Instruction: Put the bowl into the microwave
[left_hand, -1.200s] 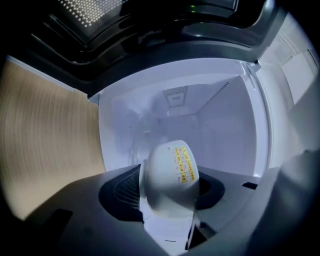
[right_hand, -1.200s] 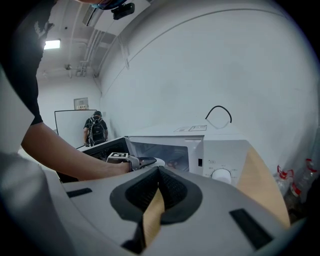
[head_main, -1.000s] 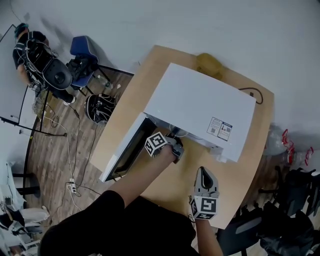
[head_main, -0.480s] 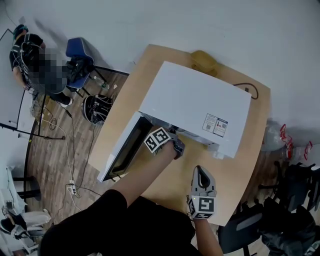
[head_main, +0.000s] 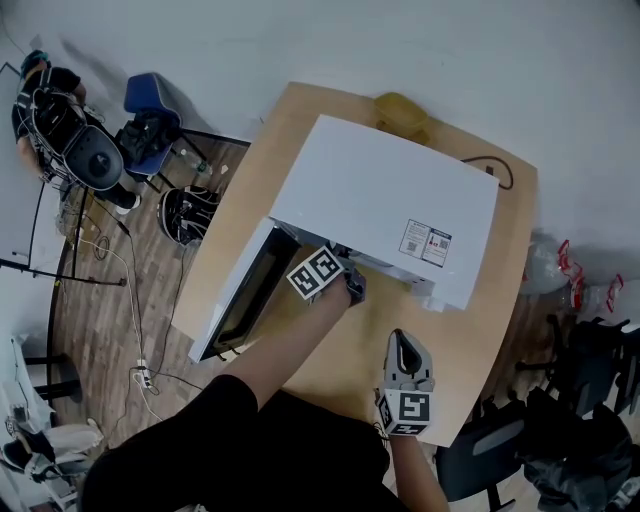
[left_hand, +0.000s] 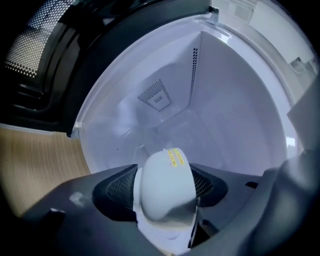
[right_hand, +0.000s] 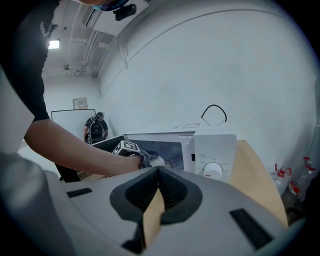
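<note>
A white microwave (head_main: 390, 210) stands on the wooden table (head_main: 500, 330) with its door (head_main: 235, 300) swung open to the left. My left gripper (head_main: 350, 285) reaches into the doorway. In the left gripper view a white bowl (left_hand: 165, 190) lies tilted, bottom up, between the jaws of the left gripper (left_hand: 165, 175), in front of the white cavity (left_hand: 200, 110). The jaws have just been opening, and the bowl still fills the gap and touches both pads. My right gripper (head_main: 403, 345) hovers over the table's near edge, shut and empty, its pads meeting in the right gripper (right_hand: 159, 172) view.
The microwave's control panel with a dial (right_hand: 213, 171) faces my right gripper. A yellow object (head_main: 400, 108) and a black cable (head_main: 500, 175) lie behind the microwave. A blue chair (head_main: 150, 100) and a person (head_main: 50, 100) are on the floor at far left.
The left gripper's marker cube has rolled at the microwave doorway while staying in place. The right gripper has kept still.
</note>
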